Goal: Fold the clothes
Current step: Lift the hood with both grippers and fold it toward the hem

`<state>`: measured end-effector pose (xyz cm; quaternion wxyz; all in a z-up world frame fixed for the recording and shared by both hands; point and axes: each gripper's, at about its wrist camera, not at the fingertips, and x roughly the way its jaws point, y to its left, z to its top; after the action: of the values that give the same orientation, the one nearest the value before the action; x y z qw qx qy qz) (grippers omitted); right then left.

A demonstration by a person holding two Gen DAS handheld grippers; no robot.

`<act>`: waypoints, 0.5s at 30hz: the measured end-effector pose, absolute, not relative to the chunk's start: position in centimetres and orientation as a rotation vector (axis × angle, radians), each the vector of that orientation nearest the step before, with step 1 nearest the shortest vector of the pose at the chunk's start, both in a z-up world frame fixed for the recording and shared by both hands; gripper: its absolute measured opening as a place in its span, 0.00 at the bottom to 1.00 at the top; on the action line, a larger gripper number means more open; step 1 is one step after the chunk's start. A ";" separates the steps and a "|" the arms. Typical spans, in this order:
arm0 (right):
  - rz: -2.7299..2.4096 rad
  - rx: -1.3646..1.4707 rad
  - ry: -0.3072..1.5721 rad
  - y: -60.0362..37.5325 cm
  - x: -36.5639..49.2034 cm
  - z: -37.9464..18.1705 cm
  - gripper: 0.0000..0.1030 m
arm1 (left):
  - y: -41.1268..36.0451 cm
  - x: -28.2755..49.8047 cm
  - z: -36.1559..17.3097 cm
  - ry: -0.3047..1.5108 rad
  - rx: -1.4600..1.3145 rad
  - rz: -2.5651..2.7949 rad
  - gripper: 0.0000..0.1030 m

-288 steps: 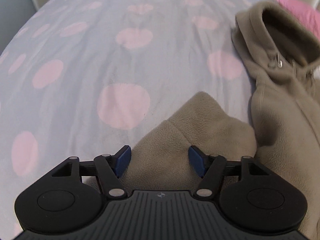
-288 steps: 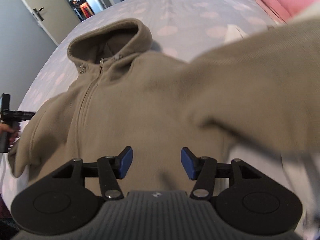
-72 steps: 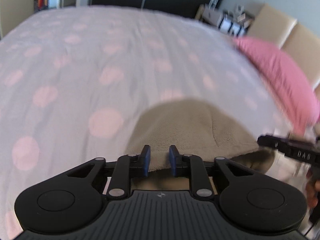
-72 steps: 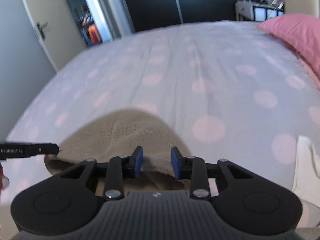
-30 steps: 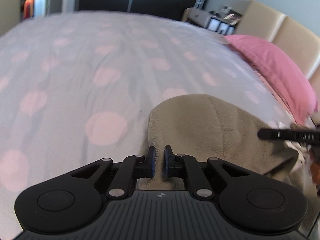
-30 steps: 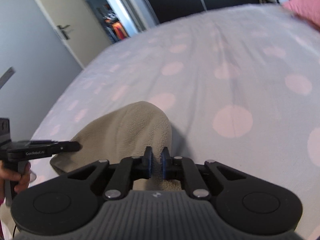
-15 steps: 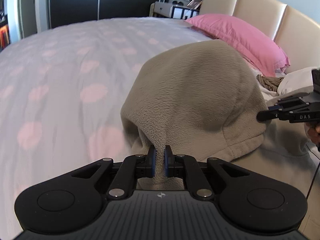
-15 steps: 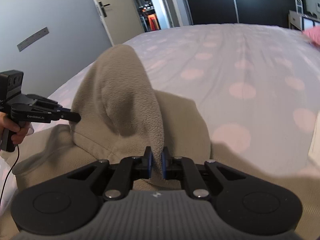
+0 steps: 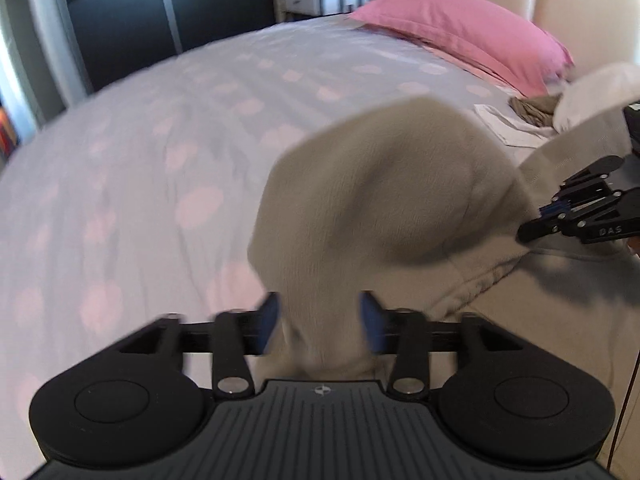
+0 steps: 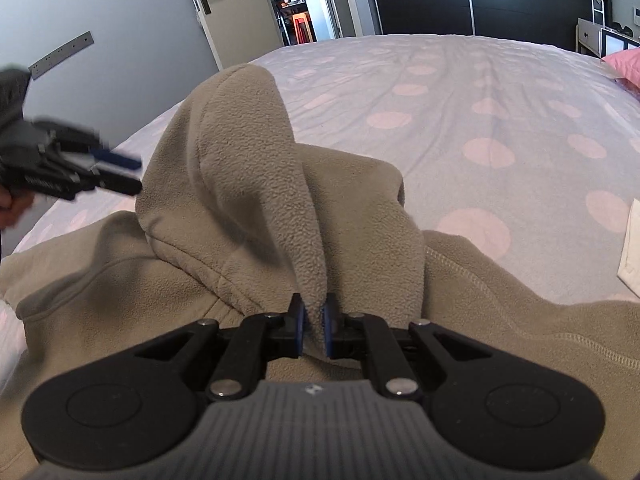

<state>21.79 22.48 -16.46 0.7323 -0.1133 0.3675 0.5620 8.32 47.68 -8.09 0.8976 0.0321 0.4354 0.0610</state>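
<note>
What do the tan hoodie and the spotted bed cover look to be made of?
Hoodie: likely fleece, a matte, nubby pile with stitched seams. Bed cover: looks like thin woven cotton, smooth and matte with fine creases; exact fibre unclear.

one tan fleece hoodie (image 10: 248, 184), two tools, left tool (image 9: 320, 322) and right tool (image 10: 314, 330), one spotted bed (image 10: 480, 120), one pink pillow (image 9: 460, 28), one door (image 10: 236, 12)
</note>
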 end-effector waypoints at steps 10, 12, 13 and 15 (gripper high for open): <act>1.250 -0.232 0.820 21.6 21.8 -16.3 0.11 | 44.0 14.3 -7.7 0.928 0.444 0.042 0.65; 1.252 -0.240 0.817 21.5 21.8 -16.2 0.11 | 43.9 15.3 -8.5 0.975 0.452 0.004 0.63; 1.252 -0.243 0.817 21.6 21.8 -16.2 0.11 | 43.9 15.7 -8.7 0.995 0.439 -0.015 0.52; 1.251 -0.246 0.819 21.7 21.8 -16.2 0.11 | 44.1 16.2 -9.0 1.025 0.390 -0.045 0.27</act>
<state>21.77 21.71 -16.17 0.7263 -0.1115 0.3715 0.5675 16.22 44.12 -9.04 0.8531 0.1853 0.4872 -0.0216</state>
